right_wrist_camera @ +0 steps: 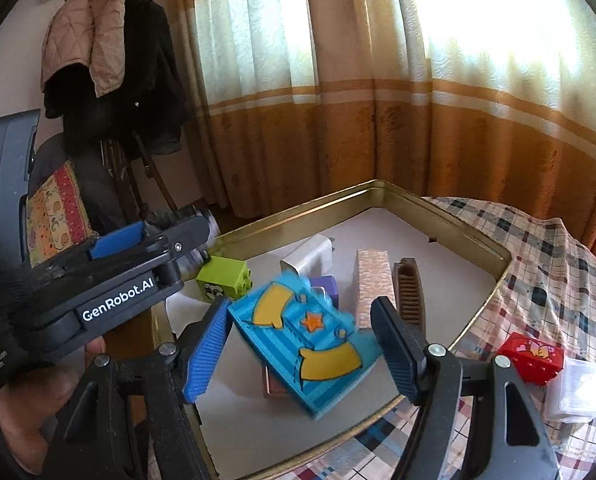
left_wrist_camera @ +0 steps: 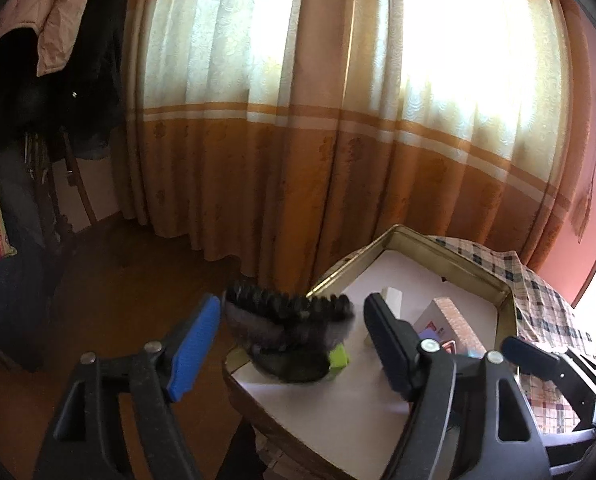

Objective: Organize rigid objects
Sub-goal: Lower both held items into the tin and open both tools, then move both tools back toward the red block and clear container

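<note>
Orange-and-cream curtains (left_wrist_camera: 298, 140) behind; a checked cloth (right_wrist_camera: 538, 248) below, with a gold-rimmed tray (right_wrist_camera: 382, 188) set on it. Hovered over that tray with both tongs spread.

Left gripper (left_wrist_camera: 291, 308): wide apart, pads clear of the dark brush (left_wrist_camera: 285, 320) between them. Blurred and tilted, over the tray's near corner, beside a green block (right_wrist_camera: 223, 278).

Right gripper (right_wrist_camera: 301, 308): likewise spread around a blue toy (right_wrist_camera: 306, 344) tipped on edge in the tray. Black pad apart from it, blue pad at its corner; could not tell whether touching.

Lay inside already: a white charger (right_wrist_camera: 310, 256), a patterned box (right_wrist_camera: 372, 280), a brown comb (right_wrist_camera: 410, 292). Sat outside on the cloth: a red block (right_wrist_camera: 532, 358) and a white container (right_wrist_camera: 578, 392).

Looked risky for the brush, unheld so near the rim. Could have bounced or rolled over the edge to the floor. Looked unsteady for the toy too; could have toppled against the box and comb and shoved them askew.
</note>
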